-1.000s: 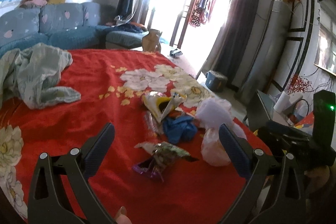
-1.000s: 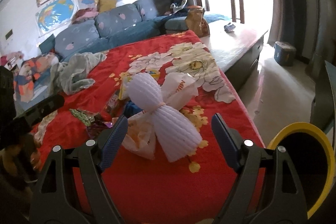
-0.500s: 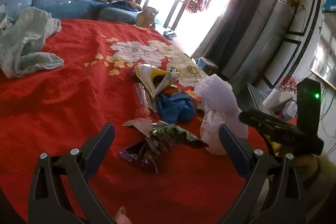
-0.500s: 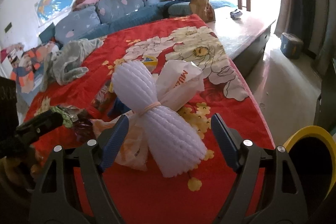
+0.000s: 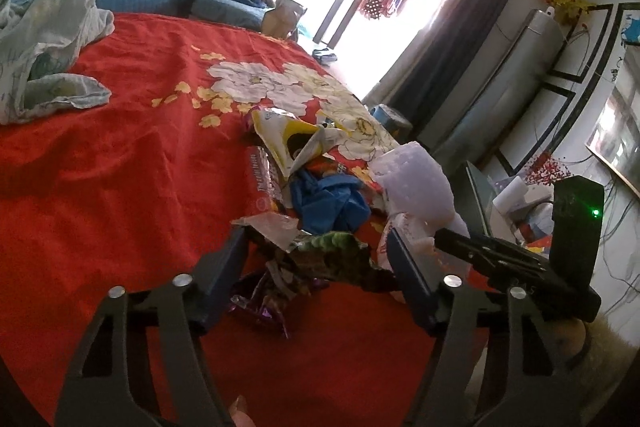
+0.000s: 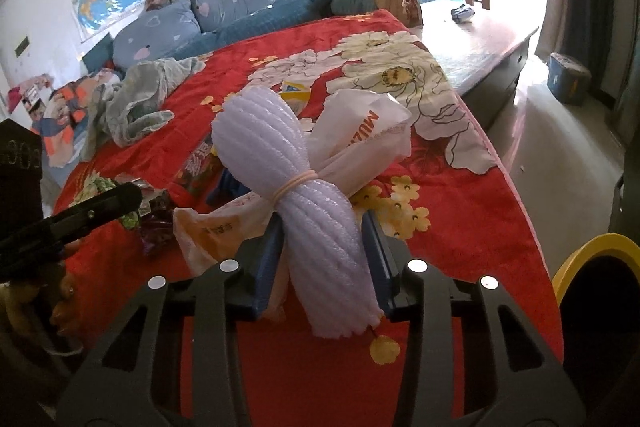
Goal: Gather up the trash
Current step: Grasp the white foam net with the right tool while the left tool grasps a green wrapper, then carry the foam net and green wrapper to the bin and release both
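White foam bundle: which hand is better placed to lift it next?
Right. The right gripper straddles the white foam bundle, its fingers closing against both sides. The left gripper is closing around the green wrapper instead.

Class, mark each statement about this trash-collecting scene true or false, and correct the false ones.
1. The white foam bundle lies between the right gripper fingers. True; the jaws are closing on it.
2. The bundle is tied with a blue ribbon. False; a pale rubber band cinches its middle.
3. The red floral blanket carries the litter. True.
4. The left gripper is aimed at the crumpled grey-green cloth. False; it brackets the green and purple wrappers, its jaws closing, with the cloth far off.
5. A yellow-rimmed bin shows at the right edge of the right wrist view. True.
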